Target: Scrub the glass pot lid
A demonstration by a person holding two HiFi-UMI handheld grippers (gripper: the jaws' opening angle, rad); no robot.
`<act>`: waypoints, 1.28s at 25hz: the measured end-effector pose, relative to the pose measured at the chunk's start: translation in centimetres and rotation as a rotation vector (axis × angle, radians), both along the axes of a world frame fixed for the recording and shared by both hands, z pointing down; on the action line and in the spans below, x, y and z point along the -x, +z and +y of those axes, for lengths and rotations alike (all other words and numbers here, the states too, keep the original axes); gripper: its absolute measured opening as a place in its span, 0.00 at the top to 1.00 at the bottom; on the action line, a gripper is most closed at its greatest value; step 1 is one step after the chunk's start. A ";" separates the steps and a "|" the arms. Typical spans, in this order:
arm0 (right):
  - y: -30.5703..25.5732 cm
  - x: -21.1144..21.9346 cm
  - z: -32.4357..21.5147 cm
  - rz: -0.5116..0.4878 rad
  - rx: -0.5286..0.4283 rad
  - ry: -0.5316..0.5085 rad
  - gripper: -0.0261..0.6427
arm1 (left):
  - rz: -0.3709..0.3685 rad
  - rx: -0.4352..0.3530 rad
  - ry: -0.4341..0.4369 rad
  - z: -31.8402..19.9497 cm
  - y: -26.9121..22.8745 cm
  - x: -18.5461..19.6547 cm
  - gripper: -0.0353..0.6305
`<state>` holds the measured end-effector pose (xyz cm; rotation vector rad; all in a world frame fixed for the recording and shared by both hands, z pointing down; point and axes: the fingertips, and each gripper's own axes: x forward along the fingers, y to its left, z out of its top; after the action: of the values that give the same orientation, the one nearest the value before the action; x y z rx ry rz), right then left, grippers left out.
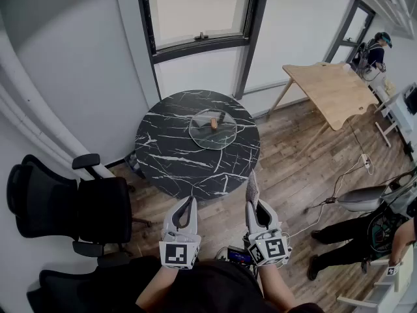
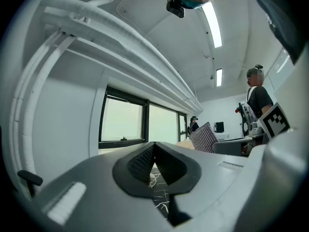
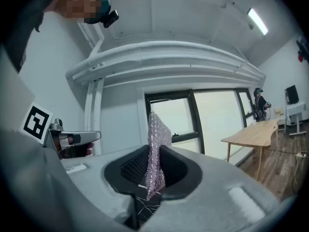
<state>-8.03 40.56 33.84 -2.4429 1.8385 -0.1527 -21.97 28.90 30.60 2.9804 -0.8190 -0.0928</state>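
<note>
Holds a sparkly scrub cloth (image 3: 157, 144) in the right hand-held gripper (image 3: 153, 166), jaws pinched narrow on its lower part, with the rest of the cloth standing up above them. Carries the left hand-held gripper (image 2: 154, 151) with nothing in it, jaws closed together at the tips. Stands just short of the near edge of the round black marble counter (image 1: 176, 155), with both hand-held grippers side by side, the left (image 1: 190, 204) and the right (image 1: 254, 210), and the cloth (image 1: 252, 188) reaching toward that edge. Faces the lid (image 1: 212, 128), flat on the counter toward its far right edge, brown knob (image 1: 213, 122) on top, well apart from both hand-held grippers. Has black chairs (image 1: 65, 207) off the counter's left edge.
</note>
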 end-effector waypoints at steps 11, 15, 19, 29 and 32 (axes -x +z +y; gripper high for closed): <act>-0.4 0.3 0.6 0.024 -0.004 -0.013 0.86 | -0.002 0.005 0.025 1.4 0.8 -0.8 0.94; -0.6 0.1 1.4 0.017 -0.025 0.000 0.86 | -0.015 0.003 0.031 2.2 0.9 -0.9 0.94; -0.4 -0.2 2.5 0.013 -0.024 -0.005 0.86 | -0.028 0.004 0.038 3.3 1.1 -1.4 0.94; 1.4 -3.8 7.3 -0.018 -0.025 -0.004 0.86 | -0.032 -0.006 0.030 7.2 2.3 -5.6 0.94; 2.5 -5.1 8.4 -0.027 -0.020 -0.022 0.86 | -0.035 -0.010 0.020 8.4 2.7 -6.5 0.94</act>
<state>-2.93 48.92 36.32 -2.3959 1.8470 -0.1670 -15.48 37.32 33.26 3.0074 -0.7946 -0.0439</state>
